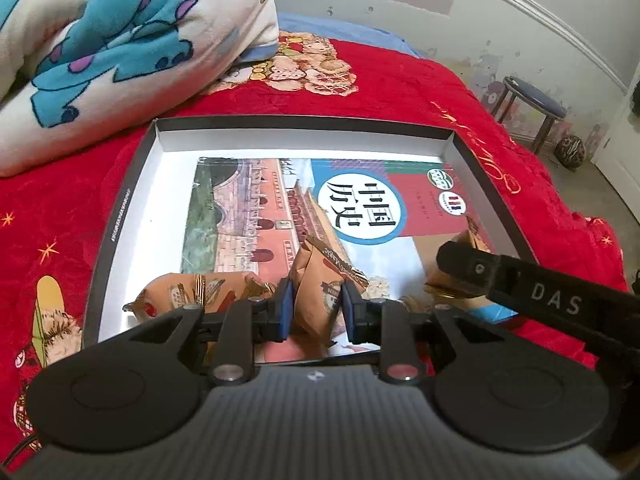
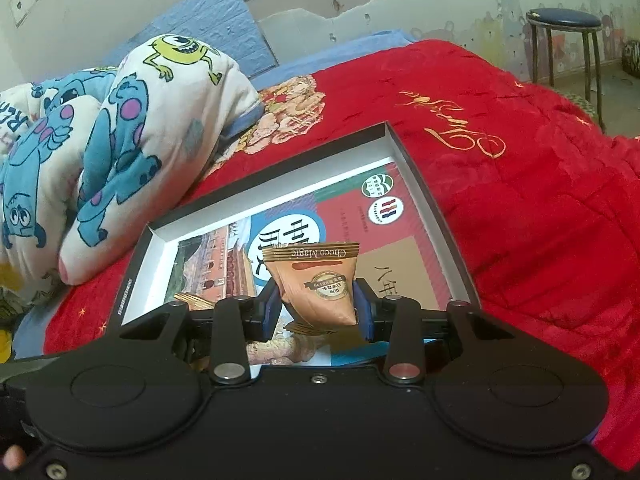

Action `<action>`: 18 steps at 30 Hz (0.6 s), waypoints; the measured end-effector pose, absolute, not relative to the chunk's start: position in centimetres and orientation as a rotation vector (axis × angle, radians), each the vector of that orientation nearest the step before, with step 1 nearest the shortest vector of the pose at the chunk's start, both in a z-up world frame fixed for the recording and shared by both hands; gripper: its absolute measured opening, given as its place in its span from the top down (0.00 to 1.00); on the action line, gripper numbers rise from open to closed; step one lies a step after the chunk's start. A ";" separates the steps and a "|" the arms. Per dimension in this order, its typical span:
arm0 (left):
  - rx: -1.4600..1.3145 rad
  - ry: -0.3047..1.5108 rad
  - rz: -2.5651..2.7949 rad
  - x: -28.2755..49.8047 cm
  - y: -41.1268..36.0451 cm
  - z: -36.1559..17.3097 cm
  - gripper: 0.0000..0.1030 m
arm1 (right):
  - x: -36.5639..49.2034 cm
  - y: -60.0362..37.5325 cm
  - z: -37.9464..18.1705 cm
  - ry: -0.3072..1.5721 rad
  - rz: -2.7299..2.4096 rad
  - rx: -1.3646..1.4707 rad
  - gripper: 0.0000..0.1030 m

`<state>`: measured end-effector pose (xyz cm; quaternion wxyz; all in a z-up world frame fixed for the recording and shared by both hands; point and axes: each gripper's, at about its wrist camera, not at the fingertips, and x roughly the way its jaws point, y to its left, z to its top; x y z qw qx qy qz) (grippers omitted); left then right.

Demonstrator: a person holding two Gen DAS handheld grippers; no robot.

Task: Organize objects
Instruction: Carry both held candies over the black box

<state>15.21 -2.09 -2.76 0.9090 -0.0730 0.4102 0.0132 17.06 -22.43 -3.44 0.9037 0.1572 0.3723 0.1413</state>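
Both grippers are hovering over the shallow box (image 1: 492, 184) on the red bedspread (image 1: 400, 80), the left gripper (image 1: 316, 304) clamping one orange snack packet (image 1: 320, 292) and the right gripper (image 2: 318, 308) pinching another snack packet (image 2: 316, 280), seemingly gathering them above the textbook (image 1: 260, 208) lying inside

Two fisheye views, evenly lit indoors, colours strong and slightly soft.

Straight lines bow toward the edges and the corners go black. The red bedspread (image 1: 400, 80) looks oversaturated. A pale sheen lies on the glossy book cover (image 1: 248, 208). Shadows are faint; distant wall (image 2: 440, 4) detail is blurry.
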 end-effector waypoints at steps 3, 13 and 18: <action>-0.148 0.850 0.027 15.2 -2.2 -2.9 0.71 | 17.2 -22.5 -3.6 0.786 0.296 0.336 0.64; -0.140 0.853 0.010 14.9 -2.5 -3.2 0.66 | 17.3 -22.5 -3.7 0.815 0.315 0.367 0.64; -0.143 0.861 0.013 14.7 -2.6 -3.2 0.55 | 17.3 -22.2 -4.1 0.838 0.324 0.370 0.64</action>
